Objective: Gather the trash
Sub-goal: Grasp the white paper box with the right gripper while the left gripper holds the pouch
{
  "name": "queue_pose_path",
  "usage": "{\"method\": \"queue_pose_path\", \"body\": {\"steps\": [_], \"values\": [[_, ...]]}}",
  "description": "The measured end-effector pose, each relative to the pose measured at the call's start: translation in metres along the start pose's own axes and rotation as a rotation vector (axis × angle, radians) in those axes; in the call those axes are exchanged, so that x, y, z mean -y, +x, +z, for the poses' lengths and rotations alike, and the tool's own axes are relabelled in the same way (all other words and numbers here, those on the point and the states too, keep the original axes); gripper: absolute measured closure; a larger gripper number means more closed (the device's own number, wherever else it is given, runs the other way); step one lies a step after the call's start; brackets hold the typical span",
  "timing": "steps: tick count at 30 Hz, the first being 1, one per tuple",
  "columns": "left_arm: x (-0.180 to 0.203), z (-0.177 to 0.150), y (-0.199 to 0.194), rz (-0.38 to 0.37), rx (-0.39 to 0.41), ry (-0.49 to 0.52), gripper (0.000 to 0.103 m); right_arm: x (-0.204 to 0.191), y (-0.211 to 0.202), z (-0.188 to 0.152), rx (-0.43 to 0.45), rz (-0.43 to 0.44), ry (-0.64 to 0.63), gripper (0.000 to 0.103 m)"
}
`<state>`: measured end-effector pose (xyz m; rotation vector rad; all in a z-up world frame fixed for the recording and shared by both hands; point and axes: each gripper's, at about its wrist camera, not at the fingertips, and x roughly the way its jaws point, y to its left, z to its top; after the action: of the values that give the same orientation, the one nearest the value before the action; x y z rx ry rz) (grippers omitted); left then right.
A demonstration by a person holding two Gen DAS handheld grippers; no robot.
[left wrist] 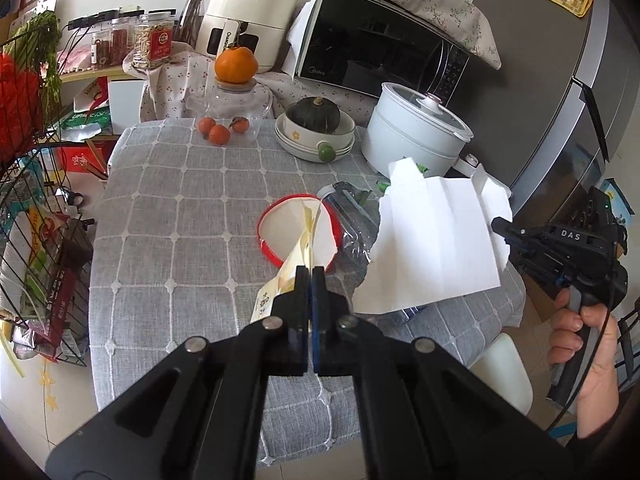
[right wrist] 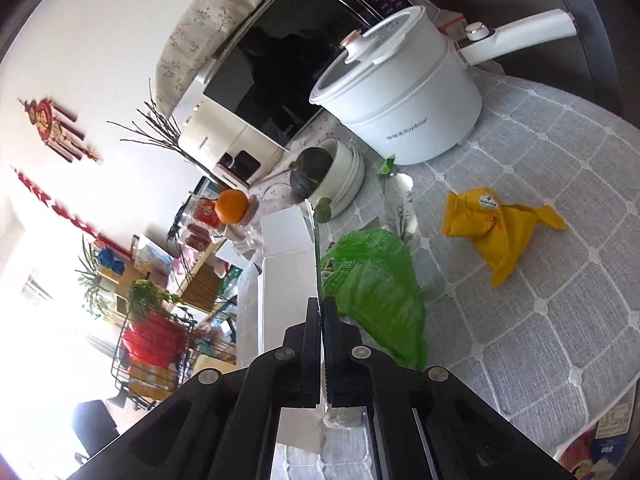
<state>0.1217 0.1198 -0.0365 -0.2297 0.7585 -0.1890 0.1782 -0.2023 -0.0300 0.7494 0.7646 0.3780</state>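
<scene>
Left hand-held gripper (left wrist: 310,276): jaws are pressing together on the edge of a cream paper bag (left wrist: 298,248) with a red rim. The bag's mouth is opening toward the far side, over the table (left wrist: 168,216), which is covered by a grey checked cloth.

Right hand-held gripper (right wrist: 322,308): jaws are clamping a white sheet of paper (right wrist: 286,264) by its edge. In the left wrist view the sheet (left wrist: 436,244) is hanging raised above the right part of the table, just right of the bag's mouth, with the right hand-held gripper (left wrist: 502,226) at its right edge and the person's hand (left wrist: 580,340) wrapping the grip below.

Trash lying on the table:
- clear plastic bottle (left wrist: 348,208), lying just right of the bag and partly under the sheet;
- green plastic wrapper (right wrist: 372,288), lying crumpled near the right hand-held gripper, touching the bottle in the right wrist view;
- yellow snack packet (right wrist: 496,224), lying alone on the cloth, well apart from the green wrapper.

Other items, far side of the table:
- white electric pot (left wrist: 416,128) with lid on, standing at the far right;
- stacked white bowls (left wrist: 316,136) holding a dark green squash (left wrist: 314,114);
- small oranges (left wrist: 219,133) lying beside a glass jar with a larger orange (left wrist: 235,65) sitting on its lid.
- Behind these: a black microwave (left wrist: 380,48) under a floral cloth, and a cream air fryer (left wrist: 252,16).

A wire rack (left wrist: 36,184) is standing on the floor at the left.
</scene>
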Motion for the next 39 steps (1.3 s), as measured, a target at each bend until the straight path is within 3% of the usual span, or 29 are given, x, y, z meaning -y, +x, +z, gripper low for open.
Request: {"method": "queue_pose_path", "body": {"steps": [10,21,30,39], "values": [[0.028,-0.003,-0.015,-0.054,0.034,0.042,0.102,0.005,-0.102,0.002,0.093,-0.061,-0.062,0.101],[0.085,-0.014,-0.027,-0.194,0.03,0.108,0.102,0.063,-0.212,-0.001,0.193,-0.234,-0.031,0.101],[0.155,-0.031,-0.021,-0.333,-0.029,0.197,0.102,0.128,-0.262,-0.024,0.126,-0.453,-0.026,0.101],[0.226,-0.07,0.0,-0.434,-0.161,0.301,0.102,0.191,-0.263,-0.055,-0.053,-0.596,0.061,0.101]]}}
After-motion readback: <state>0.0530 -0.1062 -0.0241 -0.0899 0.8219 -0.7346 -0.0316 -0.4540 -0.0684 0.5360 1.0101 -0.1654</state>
